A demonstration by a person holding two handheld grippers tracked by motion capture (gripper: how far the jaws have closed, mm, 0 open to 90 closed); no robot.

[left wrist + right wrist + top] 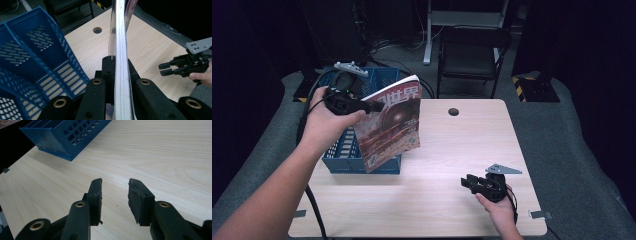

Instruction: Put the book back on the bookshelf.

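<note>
Nearest the person, the right gripper rests low over the bare front part of the table, its jaws spread with nothing between them; it seems parked there to leave room for the other hand's work. Further in, the left gripper pinches a magazine by its edge, pads pressed on the stacked pages, so that it hangs upright and slightly tilted in the air, cover facing the person. Held by the edge like this, it can probably be slid edge-first into the blue basket, which stands just behind and to the left of it on the table's left side. The basket's slotted walls and inner divider are what the lower corner could catch on, and the pages may sag or fan open. Beyond, the tabletop with its cable hole lies free, and a dark chair stands on the floor behind the table, well apart from the work.
</note>
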